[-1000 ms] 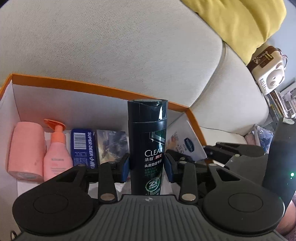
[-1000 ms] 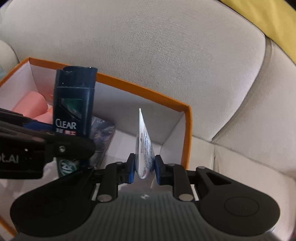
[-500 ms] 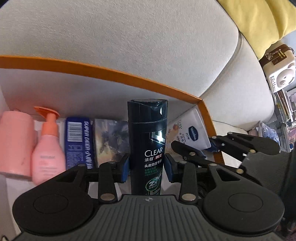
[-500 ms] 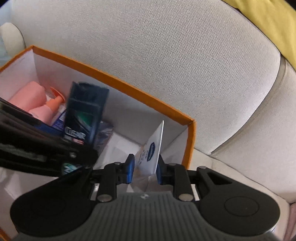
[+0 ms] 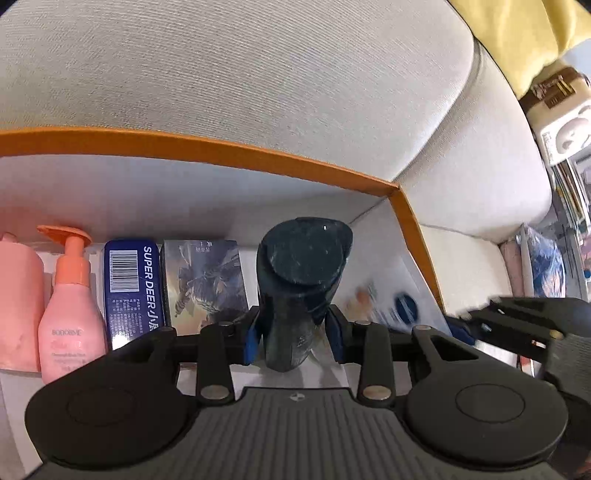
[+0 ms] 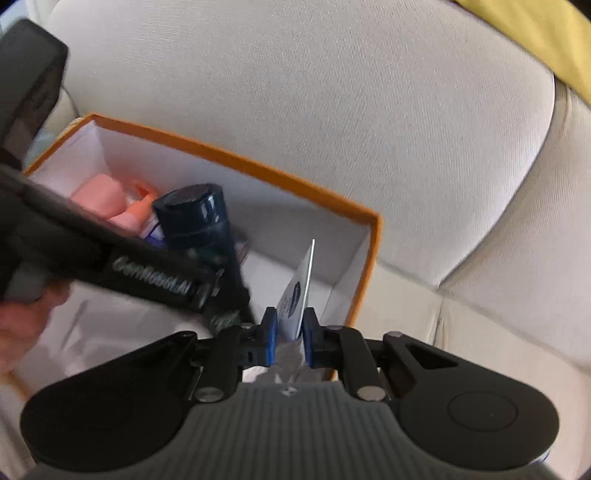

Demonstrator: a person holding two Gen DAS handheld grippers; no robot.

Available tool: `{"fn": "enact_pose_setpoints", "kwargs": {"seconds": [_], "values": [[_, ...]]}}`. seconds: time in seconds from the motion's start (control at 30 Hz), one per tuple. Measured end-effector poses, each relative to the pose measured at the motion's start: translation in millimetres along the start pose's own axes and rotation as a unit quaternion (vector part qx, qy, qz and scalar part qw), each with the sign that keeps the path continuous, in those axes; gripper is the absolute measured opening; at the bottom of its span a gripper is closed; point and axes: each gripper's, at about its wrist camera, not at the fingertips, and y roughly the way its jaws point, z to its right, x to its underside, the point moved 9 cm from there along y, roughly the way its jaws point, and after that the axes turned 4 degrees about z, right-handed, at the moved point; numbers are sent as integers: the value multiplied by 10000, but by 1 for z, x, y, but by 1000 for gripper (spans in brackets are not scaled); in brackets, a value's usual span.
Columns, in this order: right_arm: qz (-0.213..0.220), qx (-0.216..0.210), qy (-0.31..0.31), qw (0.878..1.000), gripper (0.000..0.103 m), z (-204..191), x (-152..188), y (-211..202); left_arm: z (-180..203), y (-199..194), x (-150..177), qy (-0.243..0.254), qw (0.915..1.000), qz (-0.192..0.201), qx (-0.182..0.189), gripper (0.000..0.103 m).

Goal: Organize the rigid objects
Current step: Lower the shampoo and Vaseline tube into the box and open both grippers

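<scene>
My left gripper point(image 5: 293, 338) is shut on a dark green CLEAR shampoo bottle point(image 5: 301, 284), holding it inside the orange-rimmed white box point(image 5: 229, 153); I look down on its cap. The bottle also shows in the right wrist view point(image 6: 201, 225). My right gripper point(image 6: 288, 341) is shut on a white tube with a blue oval logo point(image 6: 297, 295), held edge-on over the box's right end point(image 6: 369, 254). The tube shows blurred in the left wrist view point(image 5: 391, 299).
Along the box's back wall stand a pink roll point(image 5: 16, 299), a pink pump bottle point(image 5: 70, 314), a blue SUPER DEER box point(image 5: 133, 288) and a picture-printed box point(image 5: 205, 280). The box sits on a beige sofa point(image 5: 258, 74). A yellow cushion point(image 5: 524, 33) lies at the upper right.
Both grippers have tilted downward and moved lower into the box. The shampoo bottle has gone from upright in view to seen from its cap. The tube has moved toward the box's right wall.
</scene>
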Motion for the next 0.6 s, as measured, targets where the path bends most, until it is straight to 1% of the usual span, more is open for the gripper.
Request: {"fn": "enact_pose_setpoints", "kwargs": {"seconds": [0.07,0.13,0.27,0.43,0.53,0.57,0.6], "values": [[-238,-196,-27,9995,14,-5,5,-13,2,0,0,145,9999,-74,7,41],[-454,-334,-182,9982,14,-10,11,-19,4,2,-1,242,9996,-125,-3,41],[-618,-235,-283,9974,14,-12,15,-9,2,8,-6,118,9999,-116,19,41],[-193,-177,59,9996,14,-5,2,7,-2,20,-10,-178,9998,5,39,40],[48,-16,55,10000,14,-4,0,14,-3,22,-12,-283,9995,132,29,41],[141,28,-3,9999,14,-5,0,15,-4,21,-13,-312,9994,172,-4,46],[233,60,-81,9997,14,-7,0,16,-6,18,-15,-315,9992,234,-52,55]]}}
